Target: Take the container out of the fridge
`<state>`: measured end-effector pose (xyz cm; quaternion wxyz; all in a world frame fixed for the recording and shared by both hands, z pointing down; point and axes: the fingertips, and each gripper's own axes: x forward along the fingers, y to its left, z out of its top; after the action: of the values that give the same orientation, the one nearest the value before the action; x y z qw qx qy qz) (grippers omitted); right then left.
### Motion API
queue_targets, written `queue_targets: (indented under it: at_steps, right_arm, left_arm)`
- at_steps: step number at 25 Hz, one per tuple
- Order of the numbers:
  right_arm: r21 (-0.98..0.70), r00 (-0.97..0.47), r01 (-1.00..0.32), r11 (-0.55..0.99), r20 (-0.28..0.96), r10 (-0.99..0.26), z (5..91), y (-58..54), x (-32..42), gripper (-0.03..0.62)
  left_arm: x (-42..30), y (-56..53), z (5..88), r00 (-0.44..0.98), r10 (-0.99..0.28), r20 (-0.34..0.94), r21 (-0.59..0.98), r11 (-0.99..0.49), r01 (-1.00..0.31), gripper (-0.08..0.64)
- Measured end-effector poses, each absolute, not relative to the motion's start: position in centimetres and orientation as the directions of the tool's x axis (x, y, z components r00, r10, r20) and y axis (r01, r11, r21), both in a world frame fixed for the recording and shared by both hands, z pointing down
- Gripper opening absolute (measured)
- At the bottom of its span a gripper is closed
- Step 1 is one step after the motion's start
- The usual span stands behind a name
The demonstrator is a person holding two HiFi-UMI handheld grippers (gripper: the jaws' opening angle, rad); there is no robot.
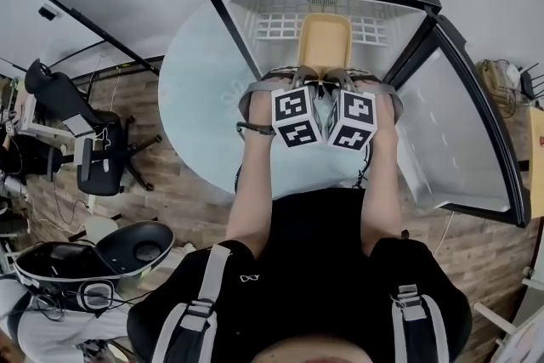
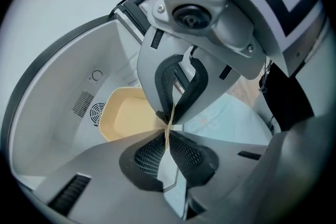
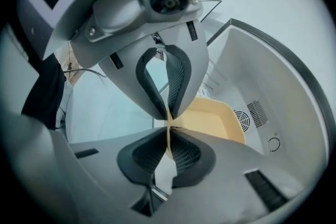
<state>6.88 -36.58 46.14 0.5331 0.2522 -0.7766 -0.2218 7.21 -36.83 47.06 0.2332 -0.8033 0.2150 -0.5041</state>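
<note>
The small fridge (image 1: 246, 17) sits at the top middle of the head view. Its door (image 1: 463, 140) is swung wide to the right. The yellow container (image 1: 325, 38) rests inside on the wire shelf (image 1: 268, 25). The left gripper (image 2: 168, 126) and the right gripper (image 3: 168, 124) each pinch its near rim tight. It is probably best to pull both back together and level. Nothing seems to block the way out.

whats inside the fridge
A yellow container on a white wire shelf, its near rim pinched by the left gripper and right gripper. A fan vent shows on the back wall. The grippers cover anything lower down.
</note>
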Motion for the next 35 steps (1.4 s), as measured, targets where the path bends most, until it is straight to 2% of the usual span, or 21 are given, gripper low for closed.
queue_targets:
  at_steps: [10, 15, 22, 31, 35]
  right_arm:
    - [0.532, -0.311, -0.201, 0.823, 0.762, -0.568, 47.9, -30.2, 5.8, 0.023]
    - [0.423, -0.328, -0.212, 0.881, 0.818, -0.472, 50.7, -24.7, 4.1, 0.023]
    - [0.337, -0.318, -0.207, 0.918, 0.864, -0.389, 54.0, -21.1, -0.2, 0.023]
    - [0.242, -0.327, -0.085, 0.967, 0.910, -0.256, 55.9, -15.4, -0.9, 0.021]
    - [0.250, -0.338, -0.056, 0.967, 0.906, -0.254, 55.0, -16.0, -1.8, 0.021]
  left_arm:
    - [6.1, -30.3, 48.5, 0.424, -0.495, 0.759, -0.534, -0.845, -0.031, 0.037]
    - [4.6, -24.7, 51.2, 0.424, -0.380, 0.822, -0.428, -0.903, 0.020, 0.034]
    - [0.3, -21.0, 54.3, 0.461, -0.317, 0.829, -0.346, -0.938, -0.022, 0.035]
    - [0.1, -15.3, 55.8, 0.431, -0.276, 0.859, -0.284, -0.958, -0.048, 0.035]
    - [-0.4, -15.8, 54.9, 0.453, -0.277, 0.847, -0.266, -0.960, -0.089, 0.035]
